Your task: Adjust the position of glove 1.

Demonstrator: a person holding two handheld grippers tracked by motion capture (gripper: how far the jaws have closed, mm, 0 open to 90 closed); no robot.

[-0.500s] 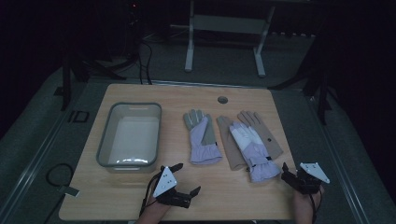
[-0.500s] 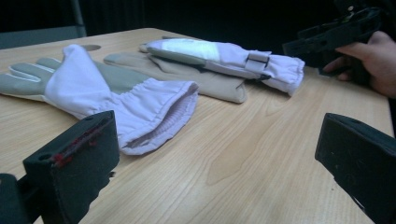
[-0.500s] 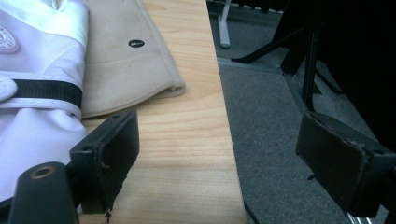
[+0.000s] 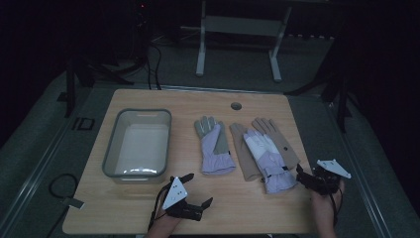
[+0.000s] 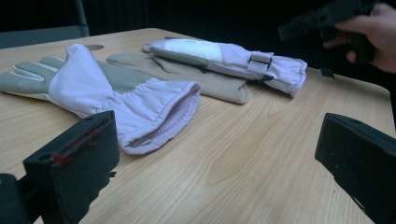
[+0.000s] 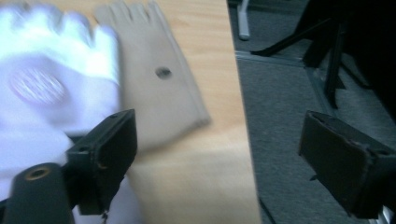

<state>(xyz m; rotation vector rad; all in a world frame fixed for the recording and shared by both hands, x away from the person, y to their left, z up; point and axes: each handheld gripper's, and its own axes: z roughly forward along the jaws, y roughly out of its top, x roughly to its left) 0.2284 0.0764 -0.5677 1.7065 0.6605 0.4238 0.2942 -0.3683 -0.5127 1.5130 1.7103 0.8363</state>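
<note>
At six o'clock on the bench point(image 4: 148, 218), the left tongs point(image 4: 198, 191) stand wide open with nothing between them, pointing toward two o'clock at the cuff of the lilac glove point(image 4: 214, 148). At four o'clock the right tongs point(image 4: 303, 176) also gape empty, just beside the cuff of the second lilac glove point(image 4: 270, 161), which lies across a tan glove point(image 4: 242, 148). A grey tub point(image 4: 111, 148) sits at nine o'clock.
</note>
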